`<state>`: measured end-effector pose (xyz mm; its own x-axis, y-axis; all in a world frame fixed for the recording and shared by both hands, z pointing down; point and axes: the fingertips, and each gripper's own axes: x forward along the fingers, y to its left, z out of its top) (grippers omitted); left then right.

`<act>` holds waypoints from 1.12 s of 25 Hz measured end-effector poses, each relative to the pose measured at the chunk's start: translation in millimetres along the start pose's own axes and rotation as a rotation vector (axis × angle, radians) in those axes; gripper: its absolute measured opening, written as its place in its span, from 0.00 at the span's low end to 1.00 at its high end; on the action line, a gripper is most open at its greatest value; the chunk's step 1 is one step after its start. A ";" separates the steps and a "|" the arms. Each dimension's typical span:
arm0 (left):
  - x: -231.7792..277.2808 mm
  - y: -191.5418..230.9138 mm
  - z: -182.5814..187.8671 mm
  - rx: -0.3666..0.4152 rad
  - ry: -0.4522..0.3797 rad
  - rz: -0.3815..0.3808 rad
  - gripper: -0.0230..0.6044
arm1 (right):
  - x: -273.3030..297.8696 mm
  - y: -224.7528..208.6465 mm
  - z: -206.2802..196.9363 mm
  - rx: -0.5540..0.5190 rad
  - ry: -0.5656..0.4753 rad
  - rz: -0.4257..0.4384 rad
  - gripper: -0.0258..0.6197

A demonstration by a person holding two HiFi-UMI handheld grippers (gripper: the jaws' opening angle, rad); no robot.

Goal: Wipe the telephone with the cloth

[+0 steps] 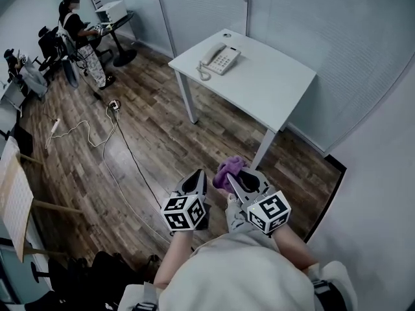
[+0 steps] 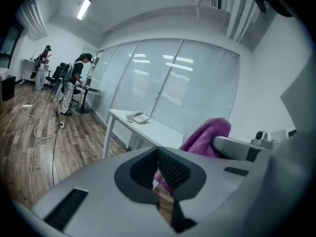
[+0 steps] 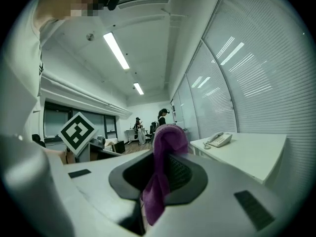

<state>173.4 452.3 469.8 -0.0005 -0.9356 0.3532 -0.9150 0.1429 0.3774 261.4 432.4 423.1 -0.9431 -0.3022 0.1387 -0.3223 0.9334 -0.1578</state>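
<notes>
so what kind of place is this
Most likely an office. A white desk with a corded telephone stands beside frosted glass partition walls, and farther back a person stands at another desk near office chairs.

My right gripper [image 3: 159, 176] clamps the cloth [image 3: 167, 139].
Phone [image 3: 218, 139] on the table [image 3: 256, 157] at two o'clock from the jaws, people [image 3: 160, 120] at twelve.

White table [image 1: 272, 83] carries one cream telephone [image 1: 219, 58]
</notes>
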 end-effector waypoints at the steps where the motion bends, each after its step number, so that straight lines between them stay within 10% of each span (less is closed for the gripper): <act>1: 7.1 2.8 6.8 0.005 -0.006 0.004 0.07 | 8.3 -6.3 2.7 -0.007 0.001 0.006 0.14; 28: 189.8 20.4 114.8 -0.032 -0.078 0.126 0.07 | 115.6 -217.7 63.5 -0.017 -0.012 0.020 0.14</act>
<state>108.3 240.5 446.3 -0.1464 -0.9316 0.3326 -0.8925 0.2694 0.3617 217.4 181.9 411.4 -0.9502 -0.2861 0.1238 -0.3025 0.9423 -0.1436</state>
